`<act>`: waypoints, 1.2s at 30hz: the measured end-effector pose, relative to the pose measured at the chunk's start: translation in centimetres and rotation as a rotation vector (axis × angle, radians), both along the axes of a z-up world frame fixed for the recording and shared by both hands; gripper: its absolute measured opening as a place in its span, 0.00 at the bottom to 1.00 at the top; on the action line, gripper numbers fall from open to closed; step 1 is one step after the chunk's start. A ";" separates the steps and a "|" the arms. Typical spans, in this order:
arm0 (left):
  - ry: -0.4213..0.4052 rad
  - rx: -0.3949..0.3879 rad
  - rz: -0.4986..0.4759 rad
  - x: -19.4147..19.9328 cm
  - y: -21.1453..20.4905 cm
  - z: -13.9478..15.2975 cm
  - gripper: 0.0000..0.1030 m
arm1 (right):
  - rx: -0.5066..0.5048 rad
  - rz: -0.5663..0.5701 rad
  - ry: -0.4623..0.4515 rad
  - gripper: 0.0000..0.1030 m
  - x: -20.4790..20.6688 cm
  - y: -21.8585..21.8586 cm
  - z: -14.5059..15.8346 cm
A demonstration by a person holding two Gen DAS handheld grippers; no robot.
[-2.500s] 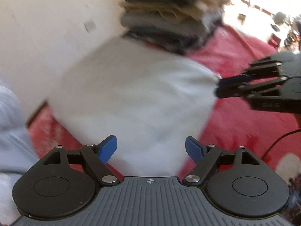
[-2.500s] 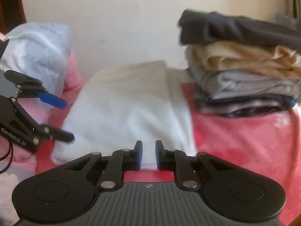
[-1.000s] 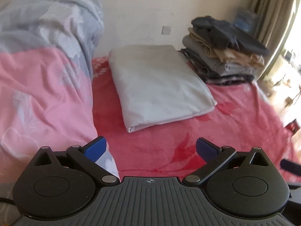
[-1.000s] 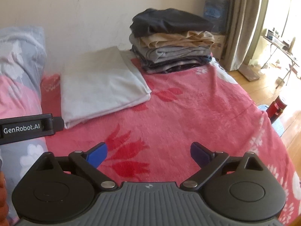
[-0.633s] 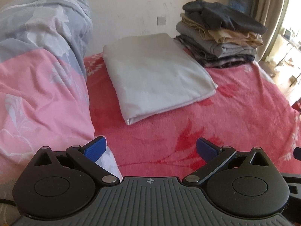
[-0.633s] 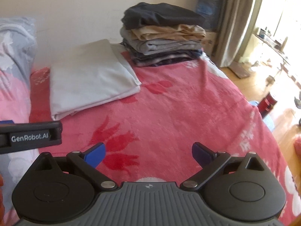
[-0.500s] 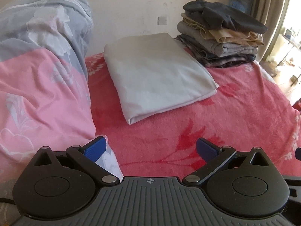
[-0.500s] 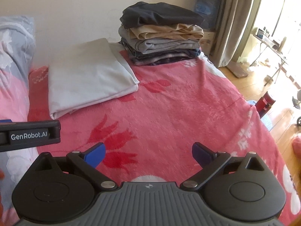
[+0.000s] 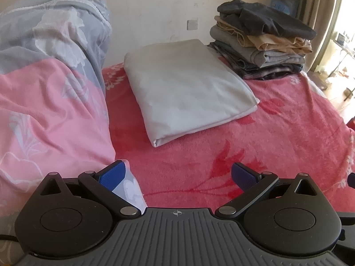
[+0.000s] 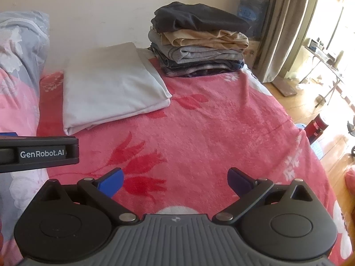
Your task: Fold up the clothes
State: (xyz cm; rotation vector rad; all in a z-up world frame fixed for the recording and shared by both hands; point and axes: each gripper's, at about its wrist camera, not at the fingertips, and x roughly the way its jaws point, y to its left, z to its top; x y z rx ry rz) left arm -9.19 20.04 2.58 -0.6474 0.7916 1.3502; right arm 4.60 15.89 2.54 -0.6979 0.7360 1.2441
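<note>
The left gripper hangs low over the red flowered blanket with its blue-padded jaws spread wide and nothing between them; the right gripper is likewise spread wide and empty above the same blanket. From the left wrist view, the folded white cloth lies flat on the bed at about 12 o'clock, well apart from both grippers, its near corner pointing toward the camera. Just beside it at 1 o'clock, against the wall, stands a stack of folded clothes, a dark garment on top. At 9 to 10 o'clock a pink and grey quilt is heaped up, its edge lying by the left gripper's left finger
</note>
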 end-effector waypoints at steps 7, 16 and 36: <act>0.002 0.023 0.000 -0.1 -0.1 0.3 0.99 | 0.003 -0.001 -0.011 0.99 -0.2 0.1 0.1; 0.006 0.034 0.002 -0.1 -0.1 0.4 0.99 | 0.005 0.014 -0.005 0.99 -0.3 0.2 0.1; 0.014 0.037 -0.002 0.0 -0.1 0.4 0.99 | 0.005 0.023 -0.004 0.99 -0.5 0.2 0.2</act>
